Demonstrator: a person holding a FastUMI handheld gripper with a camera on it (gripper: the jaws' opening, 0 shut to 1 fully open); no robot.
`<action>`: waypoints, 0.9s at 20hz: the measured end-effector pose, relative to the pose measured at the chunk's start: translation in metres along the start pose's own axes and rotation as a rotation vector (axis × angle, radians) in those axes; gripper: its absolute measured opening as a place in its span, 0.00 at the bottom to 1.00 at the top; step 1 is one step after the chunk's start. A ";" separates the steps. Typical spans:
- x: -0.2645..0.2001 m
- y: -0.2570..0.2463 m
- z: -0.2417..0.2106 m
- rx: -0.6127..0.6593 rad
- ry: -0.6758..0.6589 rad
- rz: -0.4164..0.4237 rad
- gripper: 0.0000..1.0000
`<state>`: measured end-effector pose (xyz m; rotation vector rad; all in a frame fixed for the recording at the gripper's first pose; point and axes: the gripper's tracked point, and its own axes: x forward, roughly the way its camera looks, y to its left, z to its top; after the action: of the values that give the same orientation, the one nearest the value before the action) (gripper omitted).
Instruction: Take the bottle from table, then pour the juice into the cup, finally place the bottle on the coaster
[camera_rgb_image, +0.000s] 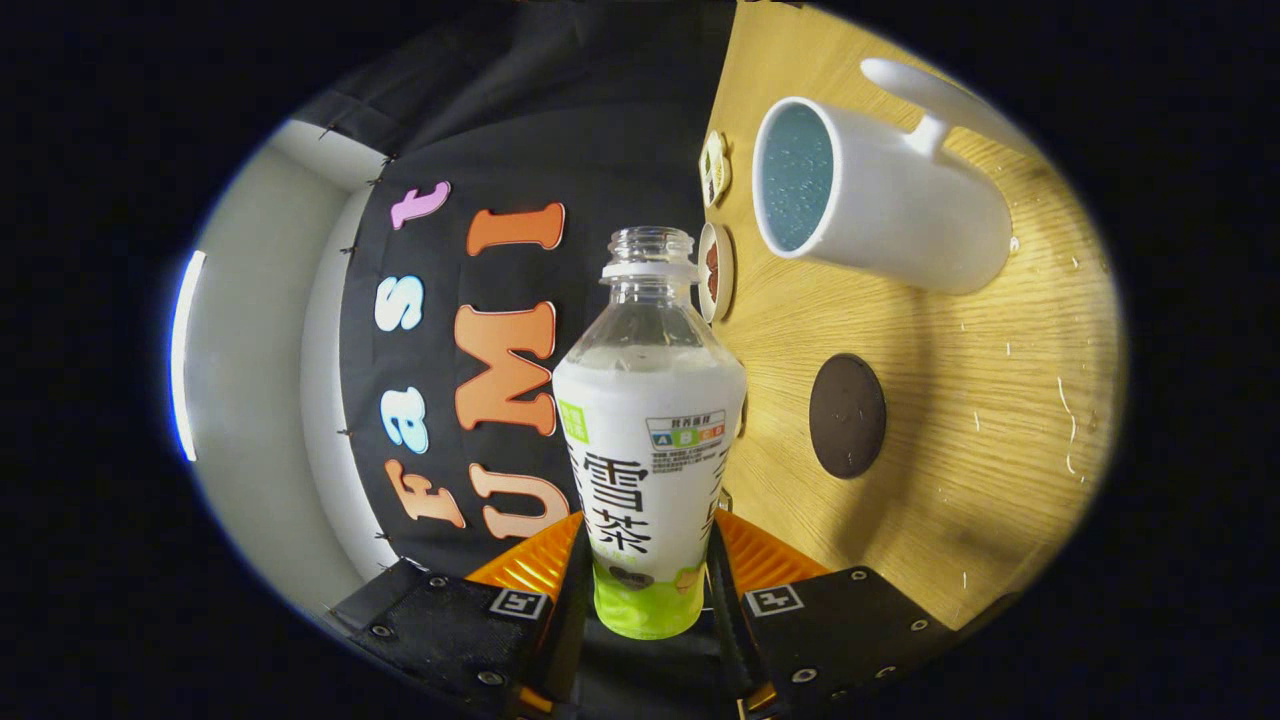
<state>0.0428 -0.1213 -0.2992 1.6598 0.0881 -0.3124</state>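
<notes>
Bottle (650, 440), uncapped, sits clamped between the jaws of the gripper (648, 590), rolled sideways beside the white cup (880, 195). Pouring is in hand; next, tip the neck over the cup's mouth, then on to the dark coaster (847, 415) on the bench (1000, 400).

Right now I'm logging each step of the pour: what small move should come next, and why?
Probably carry the bottle toward the white cup until its open neck sits over the cup's mouth. The tongs are shut on the bottle's lower body, its cap is off, and the cup lies off to one side, beyond the dark coaster.
</notes>
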 end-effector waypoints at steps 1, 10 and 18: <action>0.000 0.001 0.002 0.021 -0.003 0.001 0.57; -0.003 0.002 0.013 0.121 -0.032 -0.002 0.57; -0.003 0.000 0.032 0.152 -0.060 0.002 0.57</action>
<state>0.0349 -0.1528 -0.3007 1.7989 0.0182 -0.3741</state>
